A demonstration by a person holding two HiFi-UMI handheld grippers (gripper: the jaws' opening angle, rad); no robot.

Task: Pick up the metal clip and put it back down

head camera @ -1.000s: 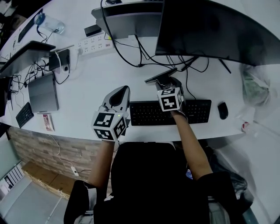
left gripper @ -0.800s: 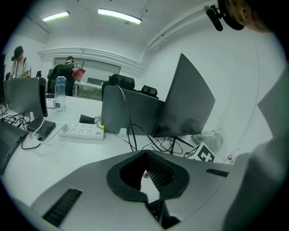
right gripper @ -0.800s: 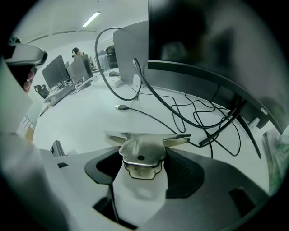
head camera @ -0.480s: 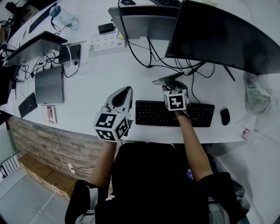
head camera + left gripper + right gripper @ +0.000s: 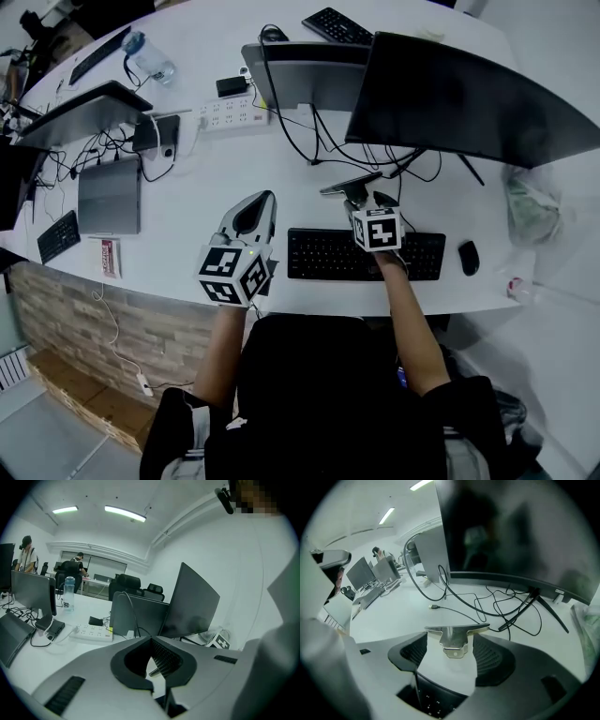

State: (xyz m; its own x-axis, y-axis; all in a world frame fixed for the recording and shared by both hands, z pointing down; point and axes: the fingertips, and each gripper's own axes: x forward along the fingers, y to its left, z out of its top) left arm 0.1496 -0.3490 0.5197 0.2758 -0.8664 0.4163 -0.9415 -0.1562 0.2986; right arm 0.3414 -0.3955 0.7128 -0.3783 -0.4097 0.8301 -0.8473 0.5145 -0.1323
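Observation:
The metal clip (image 5: 349, 183) is a flat silver clamp with a wide top bar. My right gripper (image 5: 362, 192) is shut on it and holds it above the white desk (image 5: 197, 187), just beyond the black keyboard (image 5: 366, 253). In the right gripper view the clip (image 5: 458, 631) sits crosswise between the two dark pads of the right gripper (image 5: 455, 645). My left gripper (image 5: 263, 196) hovers left of the keyboard with its jaws together. In its own view the left gripper (image 5: 152, 640) has nothing between its jaws.
A large dark monitor (image 5: 459, 94) and a second screen (image 5: 300, 70) stand behind the keyboard, with loose cables (image 5: 323, 145) on the desk in front of them. A mouse (image 5: 468, 257) lies right of the keyboard. A power strip (image 5: 225, 112), a closed laptop (image 5: 109, 195) and a water bottle (image 5: 150, 58) are at the left.
The head camera has shifted, so the desk sits lower in view. Both grippers keep about the same places, and the right one still holds the clip.

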